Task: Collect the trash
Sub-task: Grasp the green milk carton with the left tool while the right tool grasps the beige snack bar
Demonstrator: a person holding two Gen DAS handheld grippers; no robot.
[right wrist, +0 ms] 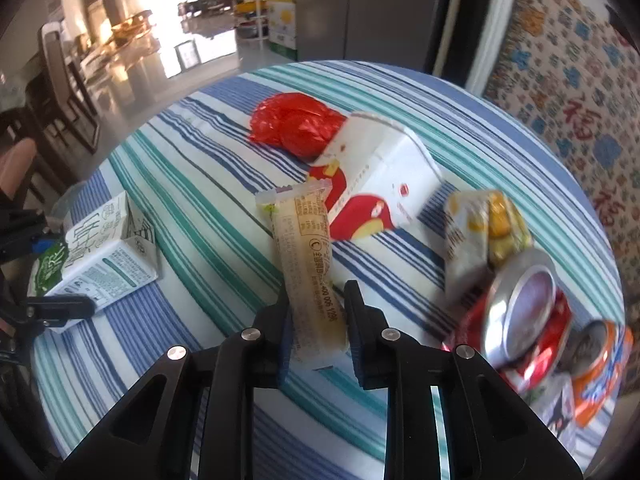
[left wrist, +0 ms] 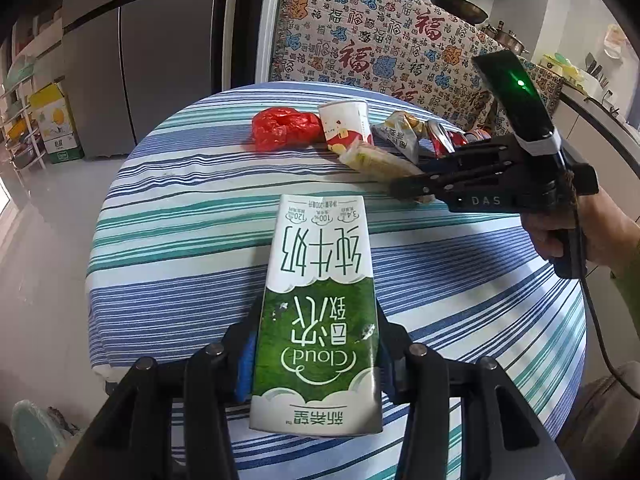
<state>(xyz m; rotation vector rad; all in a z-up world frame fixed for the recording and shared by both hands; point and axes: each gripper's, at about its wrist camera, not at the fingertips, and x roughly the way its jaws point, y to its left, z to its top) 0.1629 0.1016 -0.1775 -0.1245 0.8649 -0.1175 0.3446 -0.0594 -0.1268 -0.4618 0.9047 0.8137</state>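
Observation:
My left gripper [left wrist: 316,360] is shut on a green and white milk carton [left wrist: 318,312], which also shows at the left in the right wrist view [right wrist: 100,256]. My right gripper [right wrist: 316,320] is shut on a long beige snack wrapper [right wrist: 308,264]; in the left wrist view the gripper [left wrist: 412,188] holds the wrapper [left wrist: 380,162] over the striped table. Other trash lies there: a red plastic bag [right wrist: 296,124], a white paper cup [right wrist: 380,176], a yellow snack packet [right wrist: 484,232], a crushed red can [right wrist: 520,312] and an orange can [right wrist: 600,372].
The round table has a blue, green and white striped cloth [left wrist: 200,216]. A patterned cloth [left wrist: 380,40] hangs behind it, with a grey fridge [left wrist: 140,52] to the left. Chairs [right wrist: 60,80] stand beyond the table's far side.

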